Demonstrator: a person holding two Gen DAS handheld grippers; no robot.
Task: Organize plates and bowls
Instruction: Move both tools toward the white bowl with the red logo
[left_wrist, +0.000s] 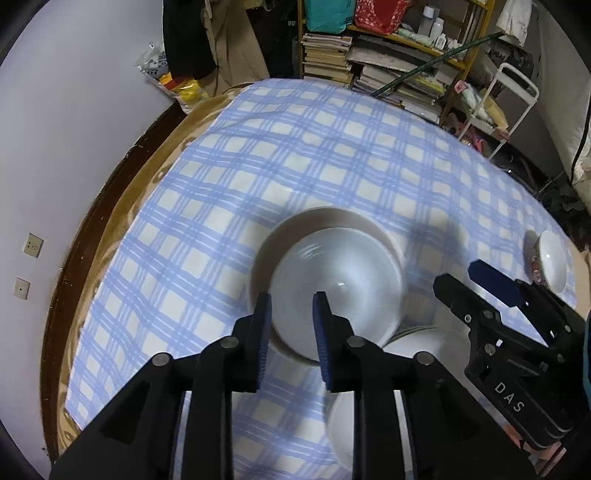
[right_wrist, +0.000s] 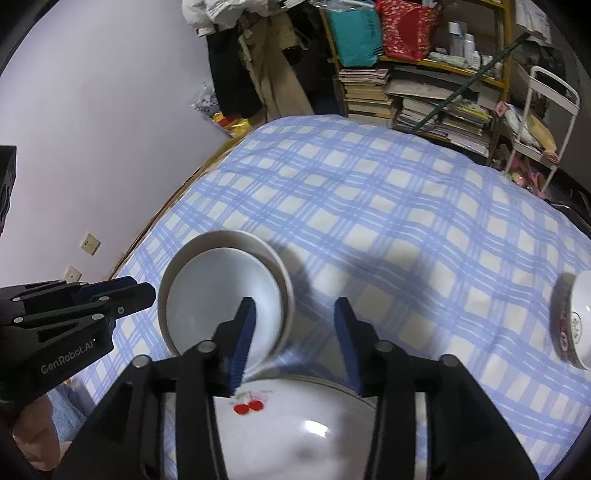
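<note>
A: What carries it all?

B: A tabletop (left_wrist: 122, 192) under a blue checked cloth (right_wrist: 369, 206), with a wall on its left and a crowded bookshelf (right_wrist: 424, 88) behind it.

A: And the dishes?

B: Nearest the cameras is a white plate (right_wrist: 295, 421) with red cherries painted on it. Just beyond it, two white bowls (left_wrist: 332, 273) sit nested, the inner bowl tilted inside the outer. A patterned bowl (right_wrist: 576, 317) stands well apart, at the right edge.

A: The claws?

B: The left claw (left_wrist: 291, 332) is open a little, its pads either side of the nested bowls' near rim in the picture, with nothing gripped. The right claw (right_wrist: 295, 343) gapes wider above the plate's far edge, empty.
</note>
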